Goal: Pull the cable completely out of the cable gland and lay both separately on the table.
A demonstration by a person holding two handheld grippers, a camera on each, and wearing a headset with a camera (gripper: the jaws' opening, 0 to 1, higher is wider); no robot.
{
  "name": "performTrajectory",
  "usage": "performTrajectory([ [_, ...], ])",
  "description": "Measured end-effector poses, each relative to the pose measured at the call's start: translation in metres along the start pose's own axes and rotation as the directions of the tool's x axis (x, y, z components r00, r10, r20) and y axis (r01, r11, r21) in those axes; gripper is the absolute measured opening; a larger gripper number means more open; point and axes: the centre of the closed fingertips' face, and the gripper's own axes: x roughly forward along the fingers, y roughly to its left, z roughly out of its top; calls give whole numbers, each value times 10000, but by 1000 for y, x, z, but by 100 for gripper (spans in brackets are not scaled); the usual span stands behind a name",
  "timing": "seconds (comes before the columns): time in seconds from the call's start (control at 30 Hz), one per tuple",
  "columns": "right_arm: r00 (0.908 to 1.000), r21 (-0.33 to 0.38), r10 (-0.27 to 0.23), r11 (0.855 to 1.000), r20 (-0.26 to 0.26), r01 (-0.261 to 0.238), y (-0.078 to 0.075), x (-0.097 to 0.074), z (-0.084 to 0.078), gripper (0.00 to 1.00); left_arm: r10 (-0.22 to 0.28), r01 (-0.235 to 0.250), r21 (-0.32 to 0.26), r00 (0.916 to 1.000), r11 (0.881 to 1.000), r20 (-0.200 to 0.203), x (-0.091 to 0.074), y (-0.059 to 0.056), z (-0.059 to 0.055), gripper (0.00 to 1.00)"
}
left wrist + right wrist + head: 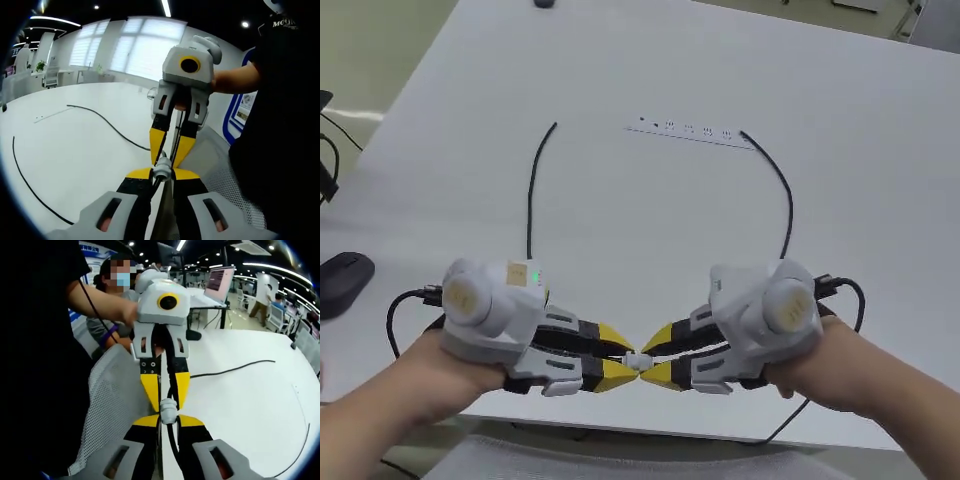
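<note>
Near the table's front edge my two grippers meet tip to tip. Between the tips sits a small white cable gland [640, 360] [162, 172] [169, 410]. My left gripper [620, 366] [161, 178] is shut on the gland. My right gripper [659, 366] [169, 423] faces it, shut on the black cable [173, 441] that leaves the gland between its jaws. The cable's long runs lie on the table, one to the left [530, 190] and one to the right [786, 205]. In the left gripper view the right gripper [168, 159] comes down from above.
A thin white strip [686, 131] lies at mid-table beyond the cable ends. A black mouse [342, 276] rests at the left edge. A mesh chair back [107, 405] stands just off the front edge. People and a laptop [220, 282] are at another desk.
</note>
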Motion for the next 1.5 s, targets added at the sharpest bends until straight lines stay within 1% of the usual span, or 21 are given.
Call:
performTrajectory([
  [0.1,9970,1172,327,9923,708,-409,-5,-8,4,13,86,-86,216,10000,9997,0,0,0,6,15],
  [0.2,9878,2491,720,9628,1381,-1050,-12,-17,3,16,164,-163,385,9999,9991,-6,0,-1,10,15],
  [0.27,9703,3587,1407,9107,1970,-2048,-10,-22,4,16,225,-230,633,9997,9977,86,0,-1,14,15],
  [0.3,9603,4218,1811,8695,2120,-2571,-6,-24,4,16,232,-238,636,9997,9977,91,0,-1,15,15],
  [0.33,9553,4488,1851,8509,2304,-2731,-12,-24,2,16,288,-293,722,9995,9970,87,0,-1,17,15],
  [0.37,9501,4410,1752,8536,2579,-2771,-17,-25,3,15,338,-343,823,9994,9960,80,1,0,17,15],
  [0.4,9396,4696,1877,8273,2863,-3083,-19,-25,5,16,408,-411,915,9992,9950,50,1,0,18,15],
  [0.47,9111,5376,2471,7442,3299,-3965,-16,-28,6,17,428,-426,1021,9991,9939,5,3,-1,19,15],
  [0.5,8991,5347,2580,7329,3537,-4207,-17,-29,8,17,488,-483,1085,9988,9929,-21,3,0,20,15],
  [0.53,8851,5457,2856,7044,3675,-4539,-14,-30,8,17,557,-548,1113,9984,9923,-55,4,0,21,15],
  [0.6,8725,5569,3051,6775,3817,-4805,-12,-30,8,17,650,-638,1224,9979,9904,-60,4,0,23,15],
  [0.63,8598,5577,3204,6597,3977,-5038,-12,-30,9,16,691,-681,1309,9976,9891,-29,5,0,25,15],
  [0.67,8436,5645,3416,6305,4144,-5327,-10,-31,9,16,742,-732,1393,9972,9875,-21,6,-1,26,15],
  [0.73,8177,5712,3661,5874,4442,-5733,-7,-33,13,15,841,-813,1524,9964,9850,-120,8,-1,27,15],
  [0.77,8124,5733,3792,5770,4429,-5818,-4,-33,12,15,857,-826,1543,9962,9846,-138,8,-2,27,15],
  [0.83,8135,5656,3965,5853,4254,-5810,-3,-30,9,8,935,-895,1606,9955,9829,-174,10,-3,29,15],
  [1.03,7993,5704,4281,5600,4217,-6009,1,-31,5,9,1176,-1086,1782,9922,9780,-407,13,-5,25,15],
  [1.17,8063,4752,4422,6530,3930,-5897,3,-32,4,7,1241,-1173,1515,9916,9815,-365,13,-4,25,15],
  [1.27,8285,4316,4381,7096,3488,-5569,5,-31,2,6,1323,-1244,1346,9899,9831,-515,15,-4,22,15],
  [1.4,8427,4120,4216,7388,3348,-5333,1,-31,1,6,1279,-1206,1231,9904,9850,-531,14,-5,22,14],
  [1.5,8685,3399,4000,8055,2927,-4855,2,-30,-2,5,1185,-1114,1097,9911,9877,-603,14,-5,21,14],
])
